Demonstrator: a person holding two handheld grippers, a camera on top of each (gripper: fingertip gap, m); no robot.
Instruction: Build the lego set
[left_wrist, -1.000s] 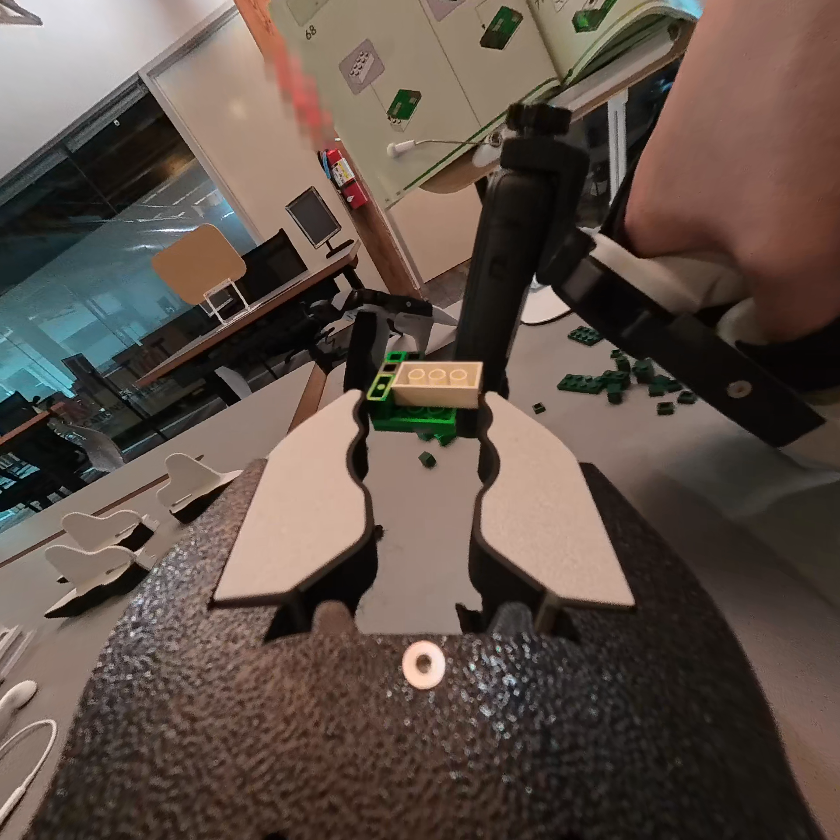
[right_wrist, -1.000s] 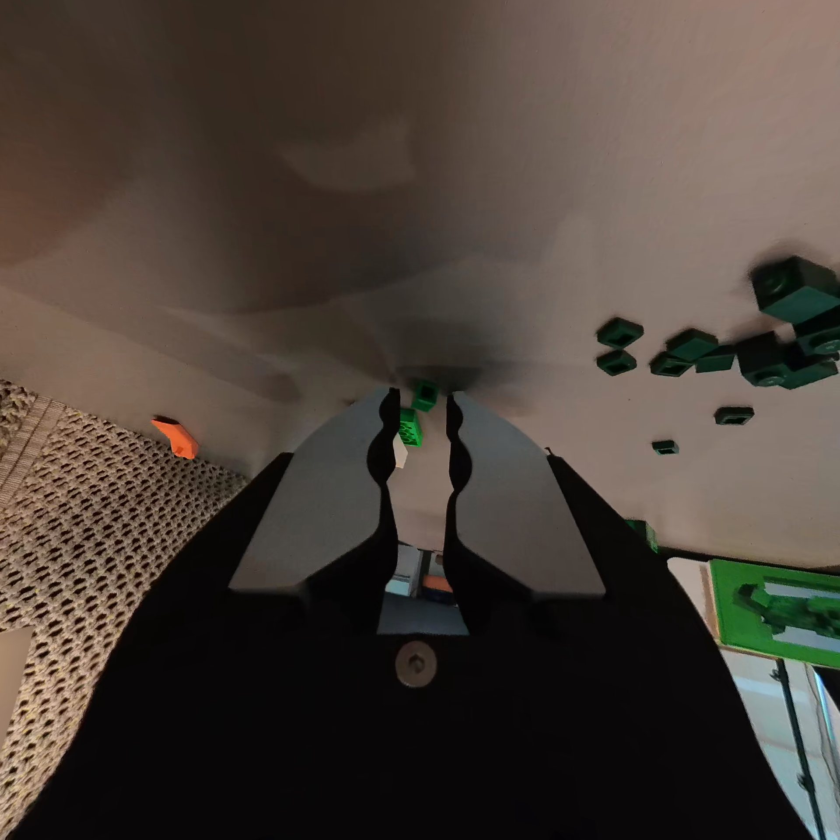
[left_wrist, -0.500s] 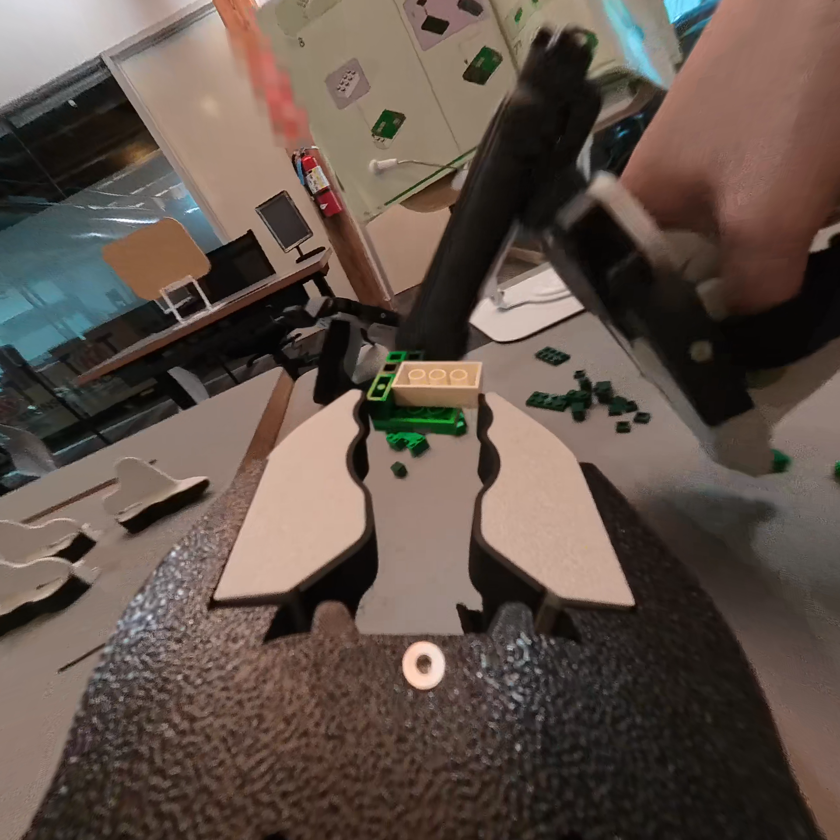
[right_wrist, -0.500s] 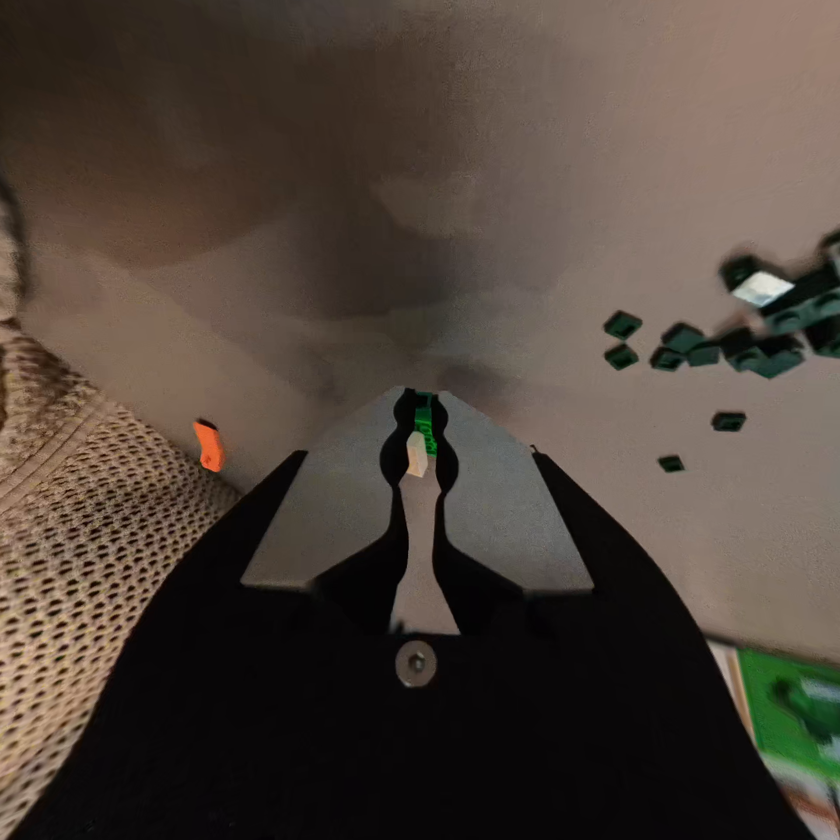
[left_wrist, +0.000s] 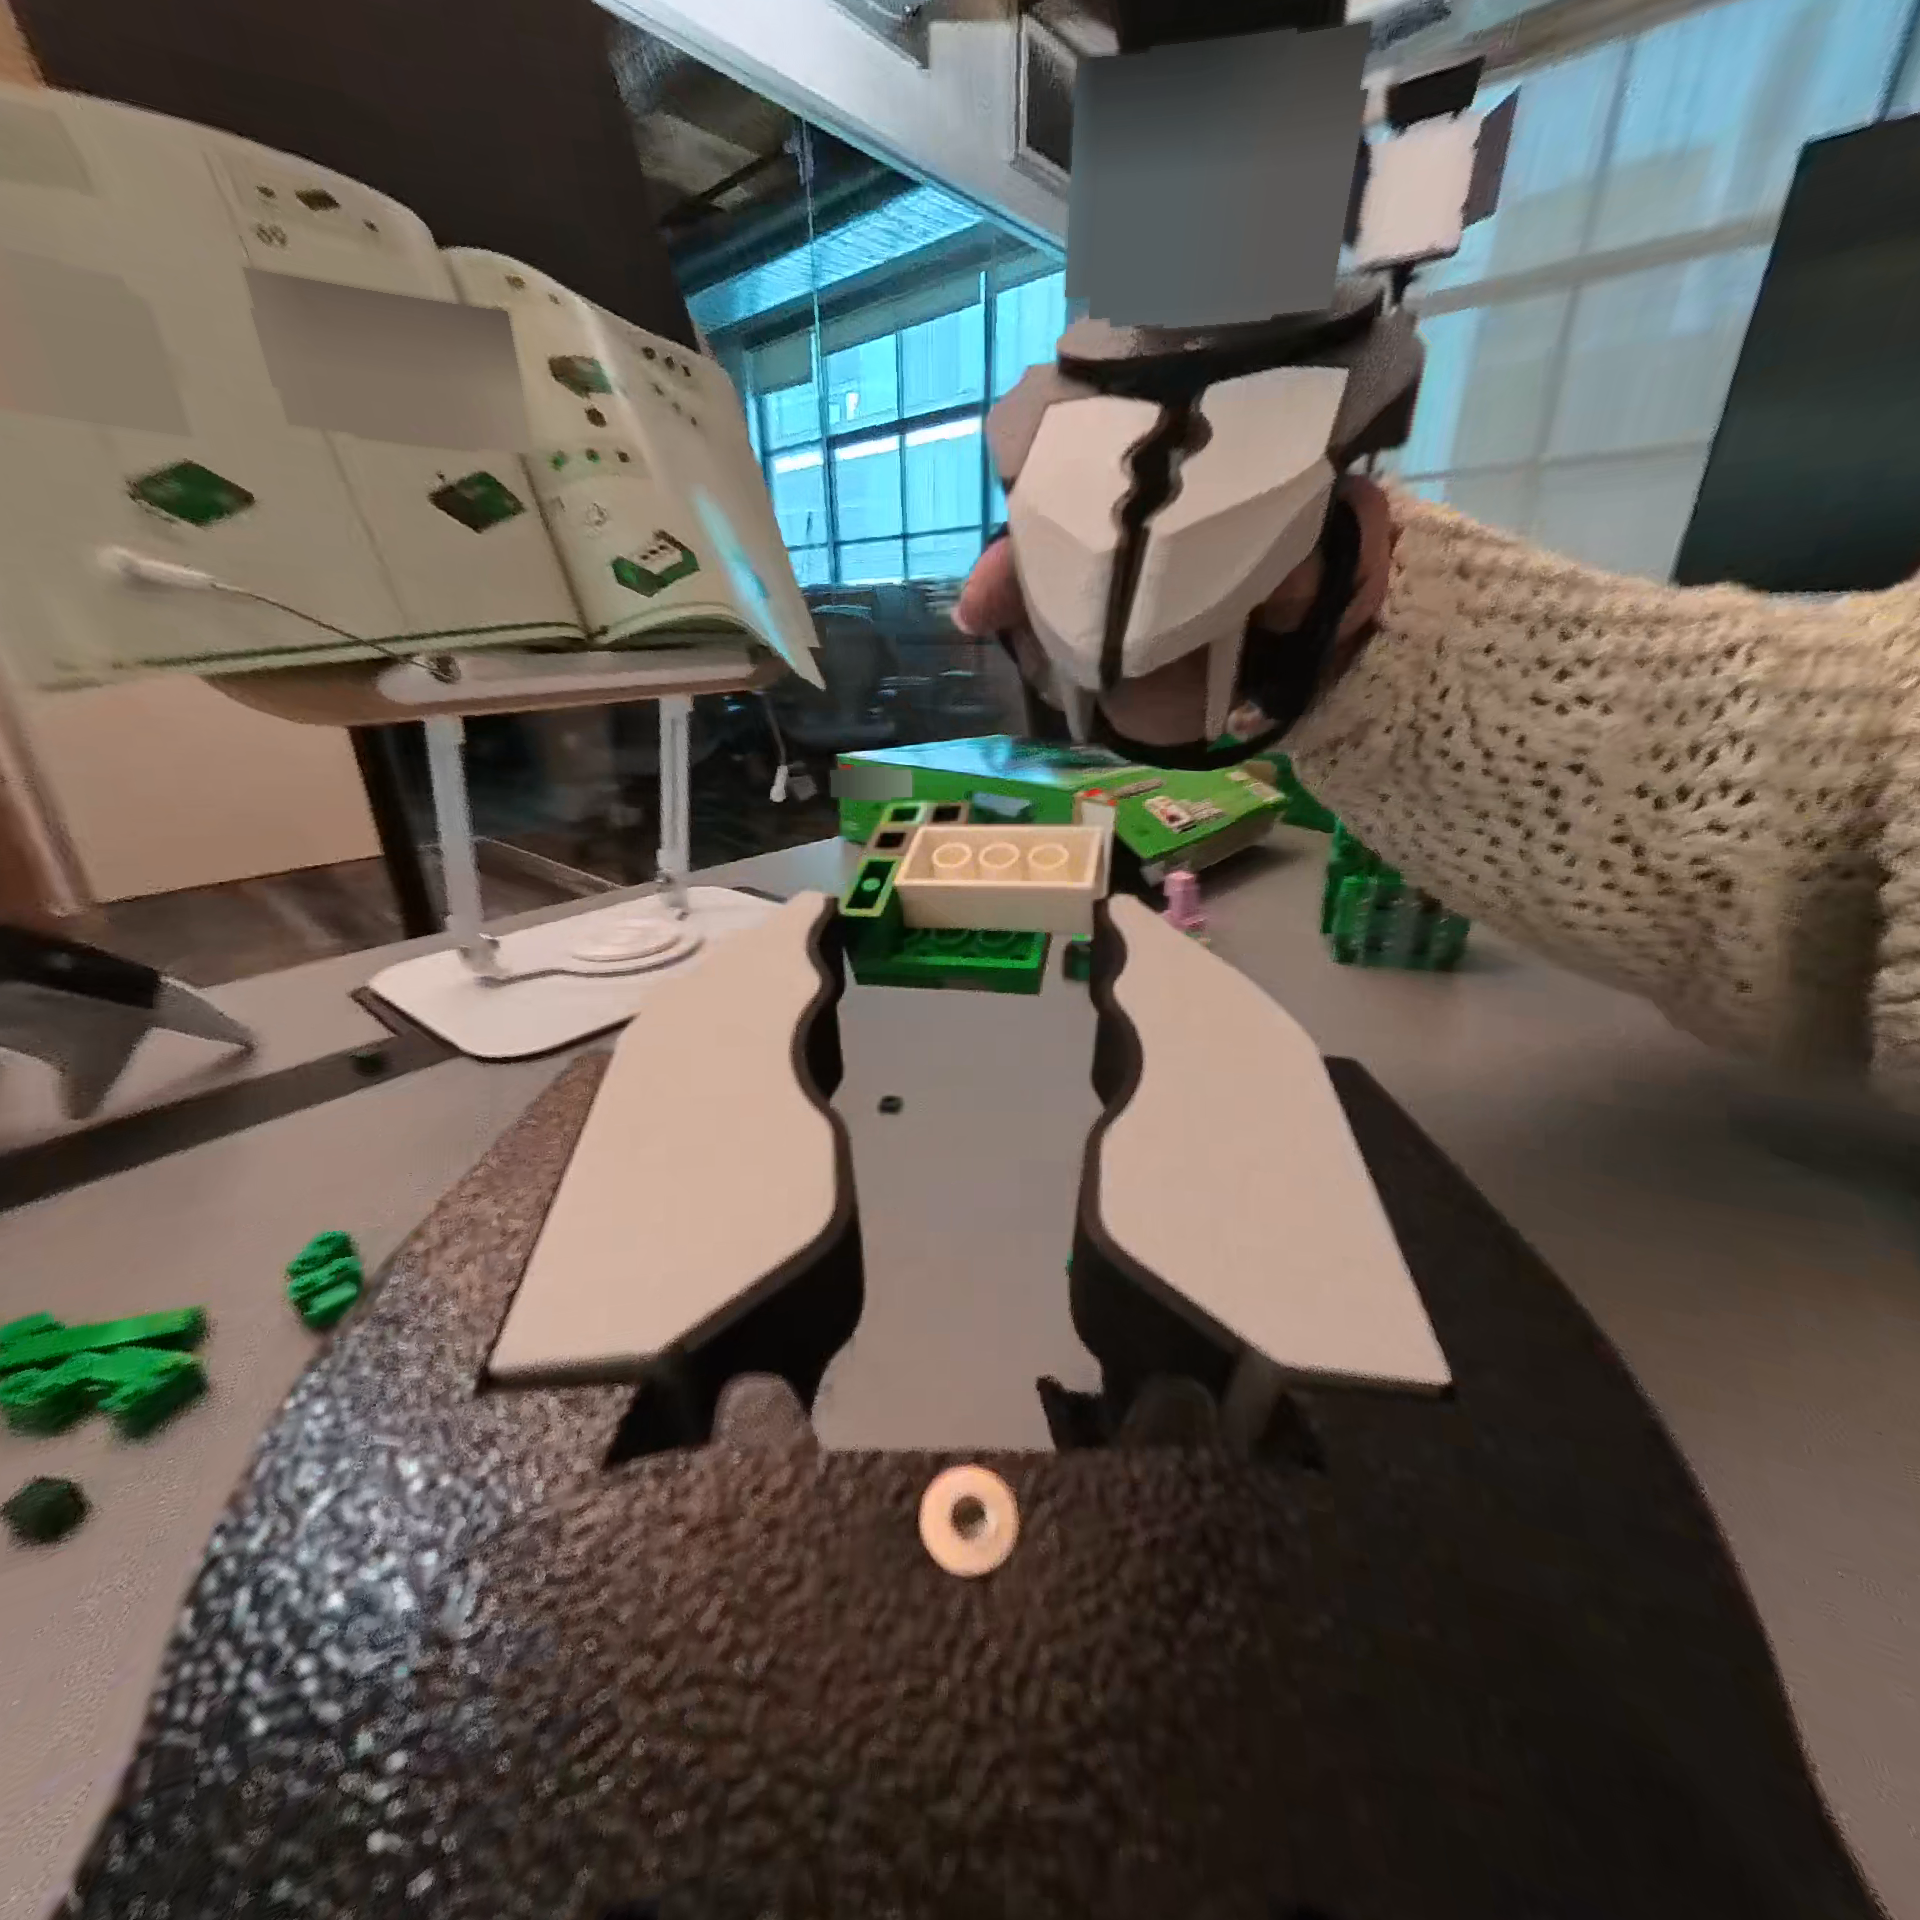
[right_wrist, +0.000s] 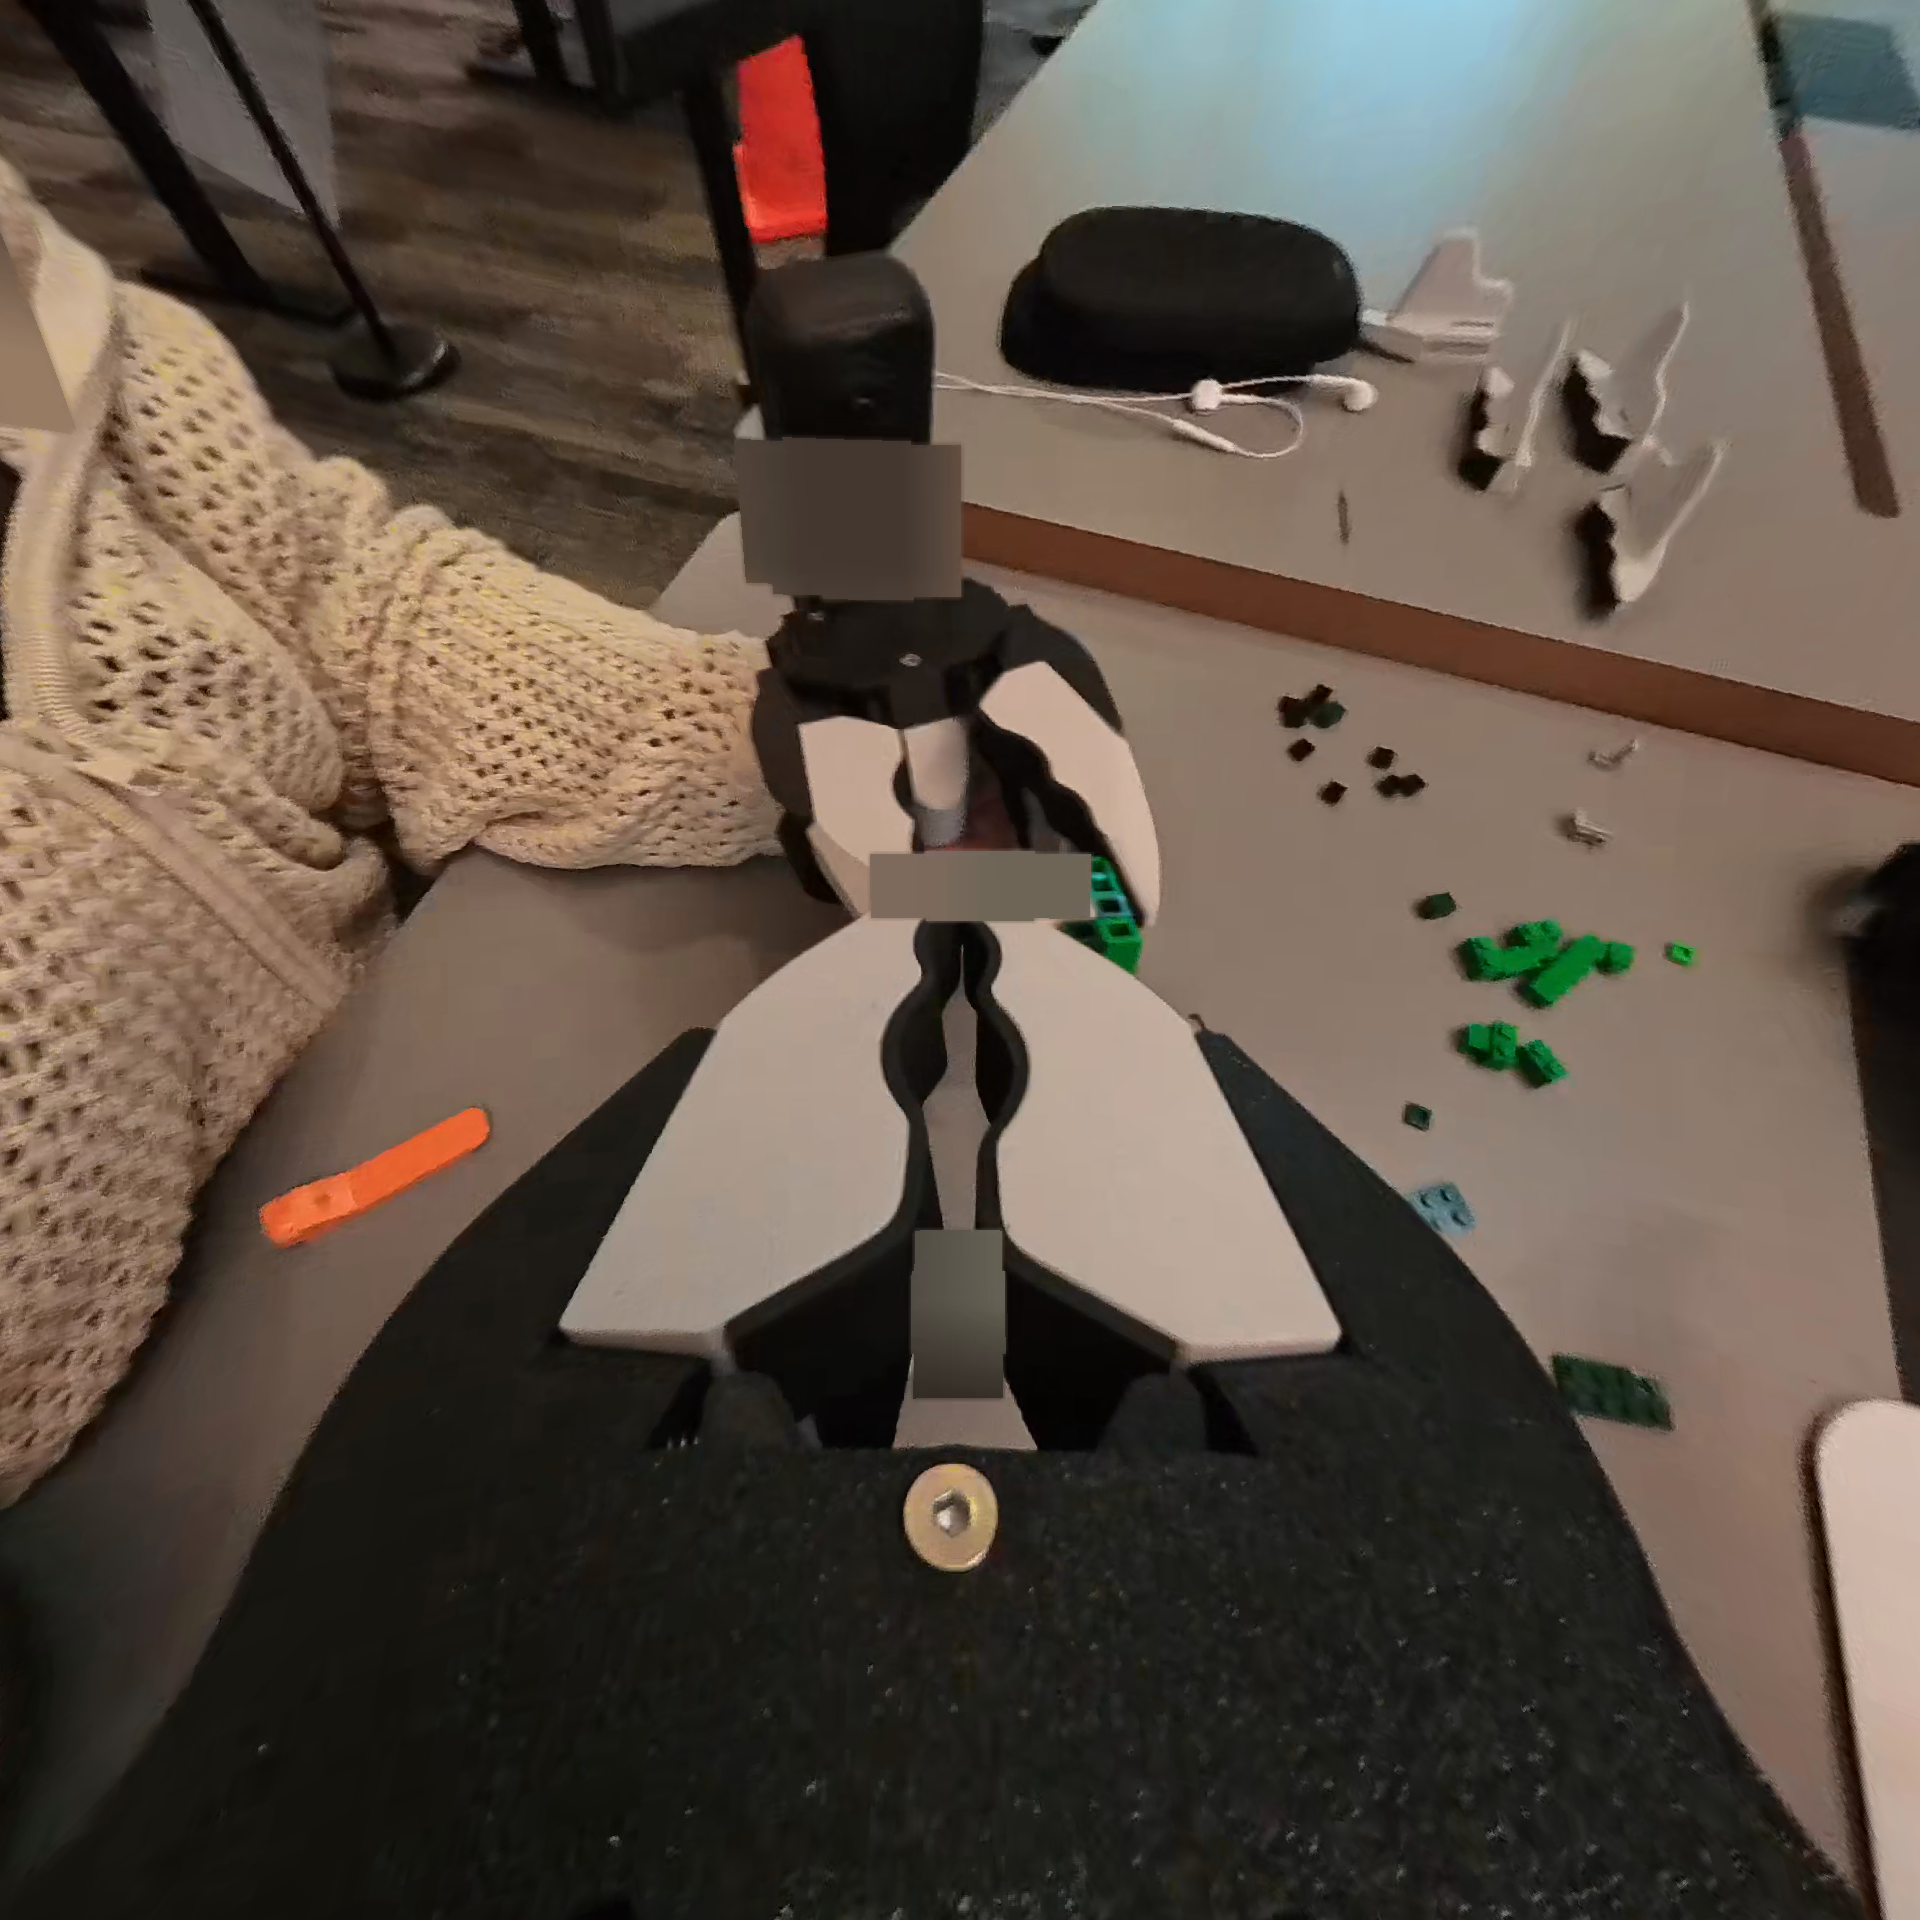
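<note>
The sleeve (left_wrist: 1621, 810) is a cream open knit, the brick (left_wrist: 1000, 879) on the bright green assembly (left_wrist: 945, 951) is cream-white, the separator tool (right_wrist: 376, 1175) is orange, and the table (right_wrist: 582, 997) is grey.

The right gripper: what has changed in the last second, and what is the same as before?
The right gripper has drawn up and back from the small assembly and now faces the left gripper. Its jaws, apart a second ago around a small green and white piece, now look shut; whether anything is between them cannot be told. The left gripper still clamps the assembly, white brick on top, in the same hold.
</note>
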